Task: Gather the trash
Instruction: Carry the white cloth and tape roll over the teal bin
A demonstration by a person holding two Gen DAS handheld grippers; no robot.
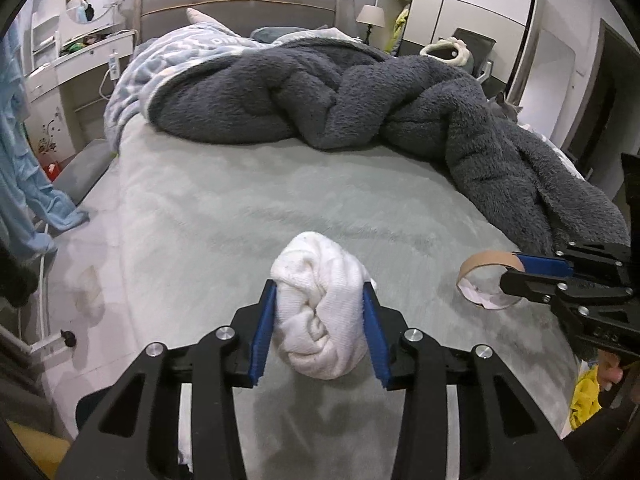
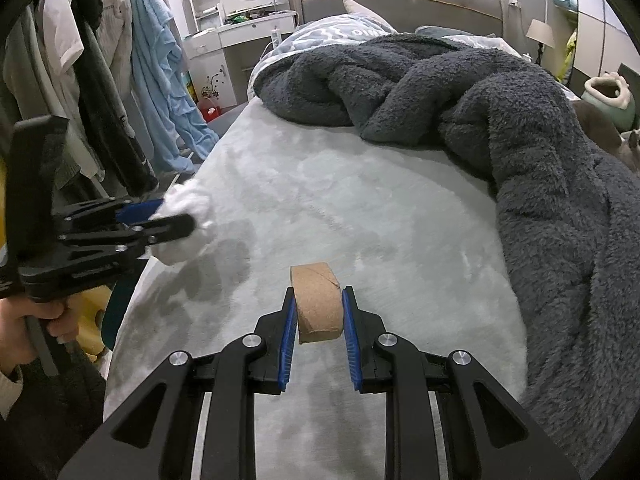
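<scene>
My left gripper [image 1: 320, 300] is shut on a crumpled white cloth wad [image 1: 322, 312] and holds it just above the pale grey bed sheet [image 1: 240, 208]. The wad also shows in the right wrist view [image 2: 180, 228], with the left gripper [image 2: 168, 216] at the left. My right gripper [image 2: 318, 300] is shut on a brown cardboard tape roll core [image 2: 318, 304], squeezed into an oval, above the sheet [image 2: 360, 208]. In the left wrist view the roll [image 1: 486, 280] hangs from the right gripper [image 1: 516, 272] at the right.
A dark grey fleece blanket [image 1: 360, 92] is heaped across the far and right side of the bed [image 2: 540, 140]. Clothes [image 2: 100, 80] hang left of the bed. A white dresser [image 2: 240, 40] and a wardrobe [image 1: 472, 4] stand behind.
</scene>
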